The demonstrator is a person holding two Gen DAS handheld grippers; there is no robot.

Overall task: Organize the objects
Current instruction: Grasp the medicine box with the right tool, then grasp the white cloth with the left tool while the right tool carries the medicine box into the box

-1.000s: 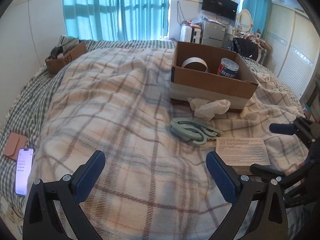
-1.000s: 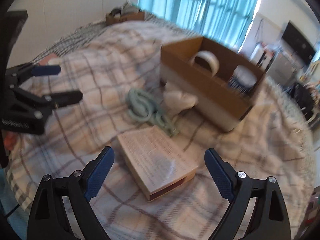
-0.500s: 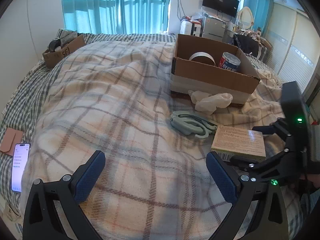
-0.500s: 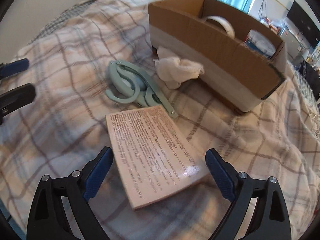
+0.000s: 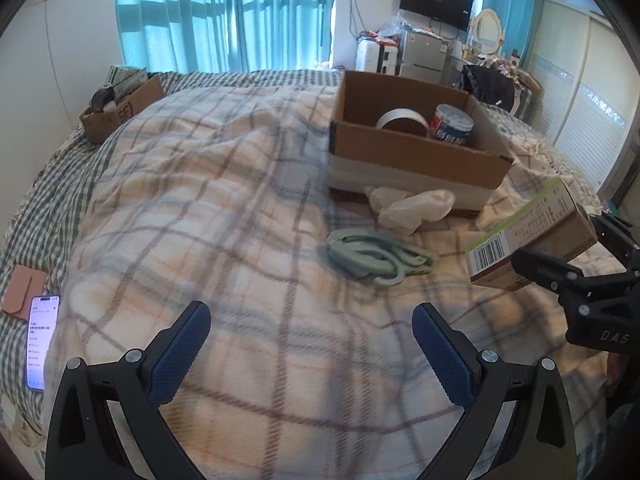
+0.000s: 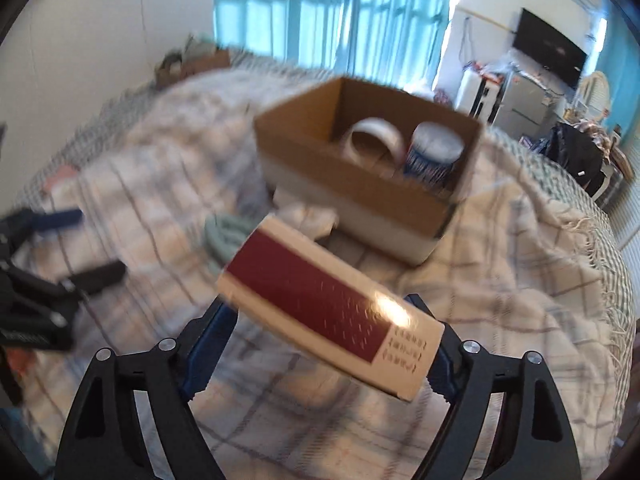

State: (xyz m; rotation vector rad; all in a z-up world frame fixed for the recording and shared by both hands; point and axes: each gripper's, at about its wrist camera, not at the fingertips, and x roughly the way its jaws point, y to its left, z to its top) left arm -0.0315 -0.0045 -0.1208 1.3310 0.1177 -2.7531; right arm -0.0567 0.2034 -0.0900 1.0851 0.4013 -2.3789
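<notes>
My right gripper (image 6: 328, 340) is shut on a flat cream and maroon box (image 6: 332, 308) and holds it tilted above the plaid blanket; it also shows in the left wrist view (image 5: 532, 236). An open cardboard box (image 5: 412, 152) (image 6: 360, 184) holds a tape roll (image 5: 400, 122) and a blue can (image 5: 452, 124). A white crumpled cloth (image 5: 412, 206) and pale green scissors-like clips (image 5: 372, 256) lie in front of it. My left gripper (image 5: 312, 344) is open and empty over the blanket.
A phone (image 5: 40, 340) and a tan wallet (image 5: 22, 292) lie at the bed's left edge. A small cardboard box (image 5: 120, 108) with clutter sits at the far left. Furniture and a fridge (image 5: 424, 52) stand beyond the bed.
My right gripper closed on the flat box and lifted it off the blanket, tilting it. The left gripper stayed open and shifted only slightly.
</notes>
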